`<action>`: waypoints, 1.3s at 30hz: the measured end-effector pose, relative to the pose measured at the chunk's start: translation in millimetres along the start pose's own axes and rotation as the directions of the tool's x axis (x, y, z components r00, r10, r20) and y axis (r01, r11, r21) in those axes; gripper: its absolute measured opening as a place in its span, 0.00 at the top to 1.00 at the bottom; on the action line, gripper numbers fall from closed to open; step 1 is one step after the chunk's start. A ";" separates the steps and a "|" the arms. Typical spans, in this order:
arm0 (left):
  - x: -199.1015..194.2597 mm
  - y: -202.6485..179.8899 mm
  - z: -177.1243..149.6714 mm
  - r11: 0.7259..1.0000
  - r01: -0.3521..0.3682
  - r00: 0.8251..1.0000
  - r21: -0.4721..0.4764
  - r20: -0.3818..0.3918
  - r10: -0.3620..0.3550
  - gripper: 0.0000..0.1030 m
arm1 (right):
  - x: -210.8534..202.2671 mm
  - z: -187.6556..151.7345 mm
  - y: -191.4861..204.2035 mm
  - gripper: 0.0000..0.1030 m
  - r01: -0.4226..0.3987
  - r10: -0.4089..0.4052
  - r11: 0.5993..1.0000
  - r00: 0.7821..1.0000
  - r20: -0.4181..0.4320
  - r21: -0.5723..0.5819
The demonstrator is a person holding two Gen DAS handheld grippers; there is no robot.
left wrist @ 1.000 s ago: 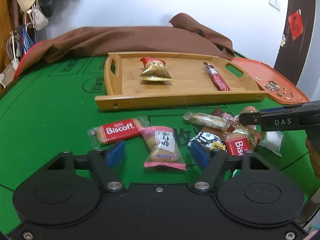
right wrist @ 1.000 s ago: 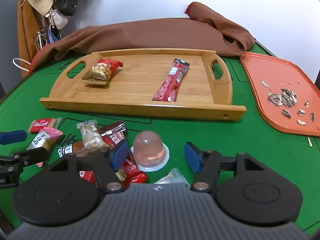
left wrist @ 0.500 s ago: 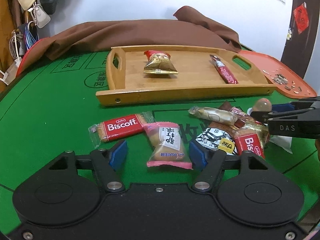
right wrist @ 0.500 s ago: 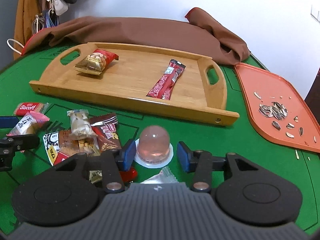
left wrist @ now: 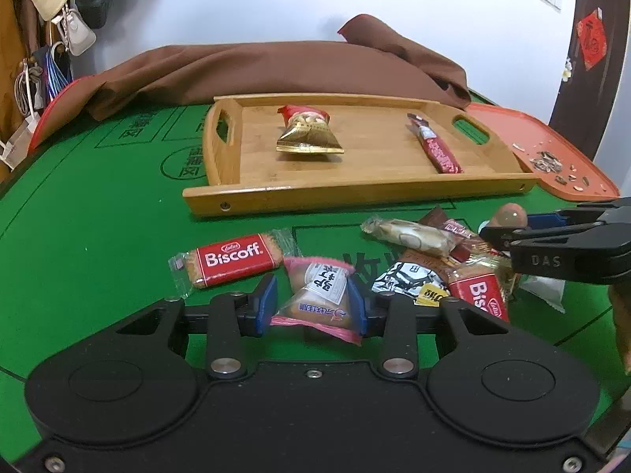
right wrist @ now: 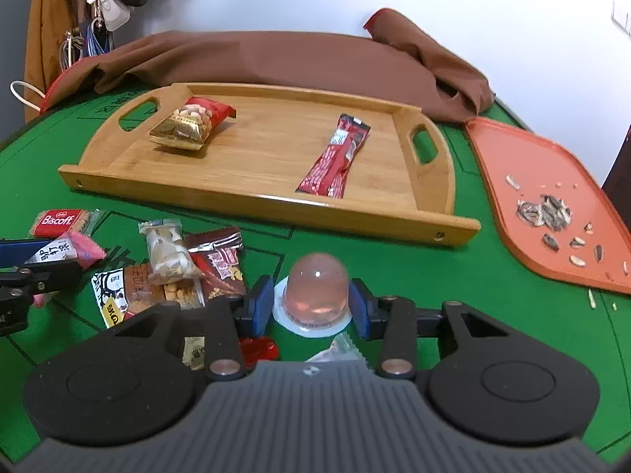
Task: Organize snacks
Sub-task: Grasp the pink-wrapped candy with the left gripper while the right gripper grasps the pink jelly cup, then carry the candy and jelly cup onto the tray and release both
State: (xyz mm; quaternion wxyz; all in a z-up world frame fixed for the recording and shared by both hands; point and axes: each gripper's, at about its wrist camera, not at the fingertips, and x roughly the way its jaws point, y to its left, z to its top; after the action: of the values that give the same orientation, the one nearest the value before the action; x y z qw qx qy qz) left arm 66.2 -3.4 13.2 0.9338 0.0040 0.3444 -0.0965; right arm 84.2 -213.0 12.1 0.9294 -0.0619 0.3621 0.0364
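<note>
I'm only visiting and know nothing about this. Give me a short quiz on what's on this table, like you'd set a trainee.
1. How many snacks lie in the wooden tray?
2. True or false: the jelly cup sits between the pads of the right hand-held gripper.
3. What lies between the pads of the left hand-held gripper: A, the Biscoff biscuit; B, the pink-edged pastry packet; C, the red stick packet?

Key: 1. Two, the peanut bag and the red stick packet. 2. True. 3. B.

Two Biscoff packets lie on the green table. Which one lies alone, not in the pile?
The Biscoff packet at the left of the loose snacks lies flat alone; the other Biscoff packet is in the pile beside other wrappers.
</note>
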 end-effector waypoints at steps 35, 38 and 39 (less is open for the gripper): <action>1.7 -4.6 9.5 1.000 0.012 1.000 0.008 0.003 -0.012 0.75 | -10.7 -7.5 -7.4 0.64 -0.034 0.033 0.997 0.999 0.010 0.066; -1.4 -3.8 14.8 1.000 0.022 1.000 0.005 0.013 -0.022 0.75 | -12.5 -4.9 -9.2 0.64 -0.046 0.046 0.996 0.999 0.000 0.078; -2.0 -3.4 16.3 1.000 0.022 1.000 0.004 0.015 -0.022 0.75 | -13.4 -3.8 -9.8 0.64 -0.046 0.046 0.996 0.999 -0.001 0.083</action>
State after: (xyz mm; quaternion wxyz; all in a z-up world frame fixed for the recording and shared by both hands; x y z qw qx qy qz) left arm 74.6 -7.6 27.2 0.9352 0.0010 0.3375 -0.1075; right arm 72.9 -223.6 19.2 0.9296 -0.0151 0.3659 0.0429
